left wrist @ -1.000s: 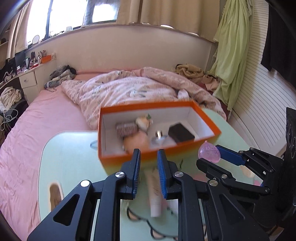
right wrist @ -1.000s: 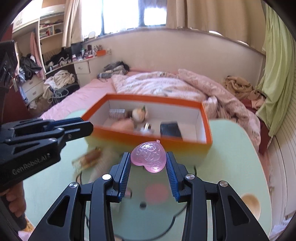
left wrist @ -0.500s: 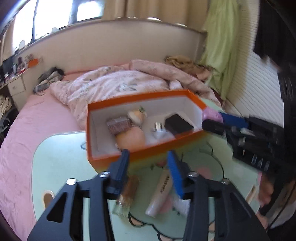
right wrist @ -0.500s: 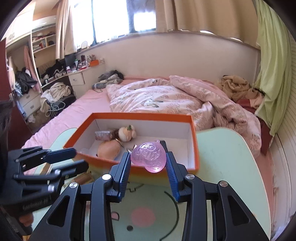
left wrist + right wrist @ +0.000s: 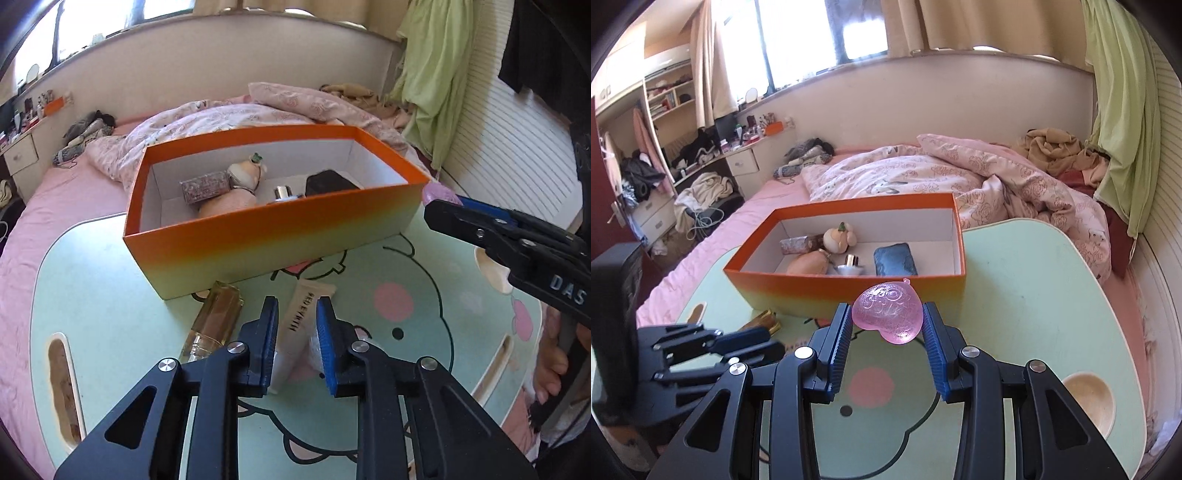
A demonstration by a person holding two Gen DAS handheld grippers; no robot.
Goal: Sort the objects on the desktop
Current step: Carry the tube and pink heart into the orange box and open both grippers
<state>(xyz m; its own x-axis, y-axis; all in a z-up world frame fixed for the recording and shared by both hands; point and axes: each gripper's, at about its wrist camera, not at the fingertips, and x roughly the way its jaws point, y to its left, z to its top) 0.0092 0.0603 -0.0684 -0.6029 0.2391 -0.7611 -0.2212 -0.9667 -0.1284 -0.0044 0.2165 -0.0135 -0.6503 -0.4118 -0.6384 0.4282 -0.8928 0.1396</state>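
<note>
Your right gripper (image 5: pixel 886 325) is clamping a translucent pink heart-shaped toy (image 5: pixel 888 317) between its blue pads, jaws pressing both sides of it, and holding it in the air just in front of the near wall of the orange box (image 5: pixel 849 291), toward that wall's right end. Your left gripper (image 5: pixel 297 343) is hovering with its jaws partly apart and gripping nothing; a white tube (image 5: pixel 299 321) is lying on the table directly under the gap between them. An amber glass bottle (image 5: pixel 216 321) is lying just left of the tube, its far end almost touching the box's near wall.

Inside the box, a small patterned box (image 5: pixel 799 244), a round plush toy (image 5: pixel 840 236), a peach-coloured pouch (image 5: pixel 809 264), a little metal-capped bottle (image 5: pixel 850 266) and a dark case (image 5: pixel 895 260) are crowding the left and middle; the floor at the right end is lying bare.

You are working on a mint-green table (image 5: pixel 1034 295) printed with a cartoon face. Its right half is lying open out to the rounded edge, and a pink bed (image 5: pixel 768 199) is sitting beyond the far edge.
</note>
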